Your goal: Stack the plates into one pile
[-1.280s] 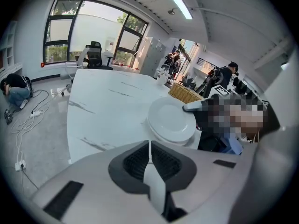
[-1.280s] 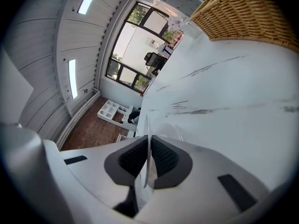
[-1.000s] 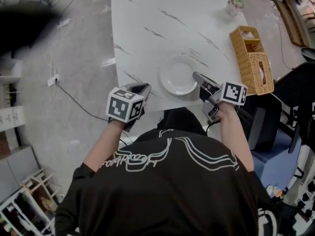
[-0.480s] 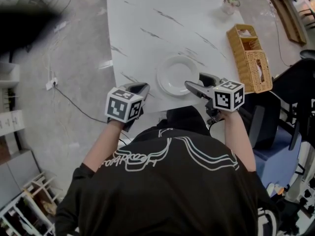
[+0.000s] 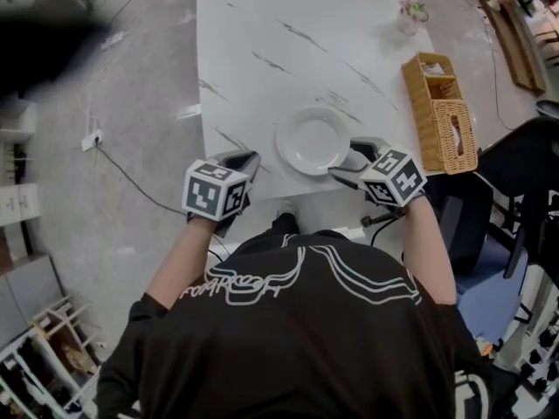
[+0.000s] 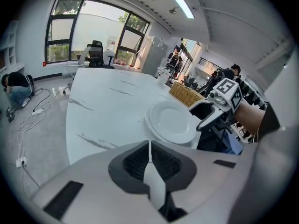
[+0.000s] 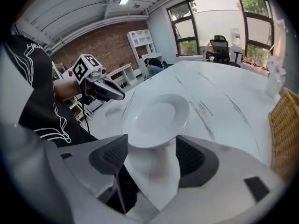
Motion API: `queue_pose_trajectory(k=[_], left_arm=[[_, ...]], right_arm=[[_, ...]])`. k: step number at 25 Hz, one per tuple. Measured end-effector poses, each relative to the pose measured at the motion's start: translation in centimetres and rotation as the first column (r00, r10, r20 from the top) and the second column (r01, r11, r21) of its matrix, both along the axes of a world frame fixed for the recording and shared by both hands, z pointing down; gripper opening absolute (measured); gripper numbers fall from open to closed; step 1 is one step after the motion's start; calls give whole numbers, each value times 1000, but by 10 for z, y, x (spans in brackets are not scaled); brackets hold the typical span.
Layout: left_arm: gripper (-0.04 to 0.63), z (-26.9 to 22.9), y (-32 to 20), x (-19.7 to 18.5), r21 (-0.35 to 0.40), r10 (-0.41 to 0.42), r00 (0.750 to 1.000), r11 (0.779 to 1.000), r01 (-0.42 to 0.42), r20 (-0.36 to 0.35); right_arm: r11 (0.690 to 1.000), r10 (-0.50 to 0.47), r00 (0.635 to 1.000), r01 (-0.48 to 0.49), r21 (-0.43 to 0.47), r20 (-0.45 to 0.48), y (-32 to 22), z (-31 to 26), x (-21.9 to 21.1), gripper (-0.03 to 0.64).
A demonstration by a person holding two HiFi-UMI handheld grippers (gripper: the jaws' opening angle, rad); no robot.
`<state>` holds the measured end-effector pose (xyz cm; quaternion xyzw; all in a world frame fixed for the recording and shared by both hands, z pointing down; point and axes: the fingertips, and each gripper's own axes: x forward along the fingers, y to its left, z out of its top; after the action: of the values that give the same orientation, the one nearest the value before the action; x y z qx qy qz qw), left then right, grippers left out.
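Note:
A pile of white plates (image 5: 312,140) sits near the front edge of the white marble table (image 5: 262,42); in the left gripper view the plates (image 6: 172,122) show two rims, one on the other. My right gripper (image 5: 348,161) is at the pile's right rim. Its jaws have just been opening and stand wide, and in the right gripper view the plates' (image 7: 156,117) near rim lies just ahead of the right gripper (image 7: 152,155), with no pad pressing on it. My left gripper (image 5: 247,159) hangs left of the pile, and the left gripper (image 6: 149,146) is shut on nothing.
A wicker basket (image 5: 441,112) with a tissue box stands at the table's right edge. A small glass with flowers (image 5: 414,9) is at the far right corner. A dark chair (image 5: 472,216) stands right of me, and a cable (image 5: 131,177) lies on the floor at left.
My right gripper has rolled over, drawn a little toward me along the pile's right rim, and gone from shut to wide open. The left gripper has kept still.

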<state>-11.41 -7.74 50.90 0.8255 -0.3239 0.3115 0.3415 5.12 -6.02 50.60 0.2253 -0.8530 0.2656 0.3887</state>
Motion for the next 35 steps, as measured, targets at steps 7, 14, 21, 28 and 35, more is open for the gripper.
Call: queue_pose_trajectory(k=[7, 14, 21, 28, 35], left_arm=[[35, -15, 27, 10, 2, -49, 999, 999, 49, -3], [35, -25, 63, 17, 21, -90, 996, 996, 90, -12], [35, -32, 94, 15, 56, -111, 994, 992, 112, -19], [35, -91, 121, 47, 186, -72, 992, 979, 90, -102], [35, -172, 161, 91, 324, 26, 963, 944, 65, -270]], right_arm=[[1000, -15, 999, 15, -12, -41, 4, 5, 3, 318], [999, 44, 999, -44, -9, -20, -3, 9, -6, 318], [998, 45, 998, -43, 44, -37, 12, 0, 1, 318], [975, 68, 986, -98, 200, 153, 64, -86, 8, 314], [911, -44, 899, -143, 386, 436, 149, -197, 17, 121]])
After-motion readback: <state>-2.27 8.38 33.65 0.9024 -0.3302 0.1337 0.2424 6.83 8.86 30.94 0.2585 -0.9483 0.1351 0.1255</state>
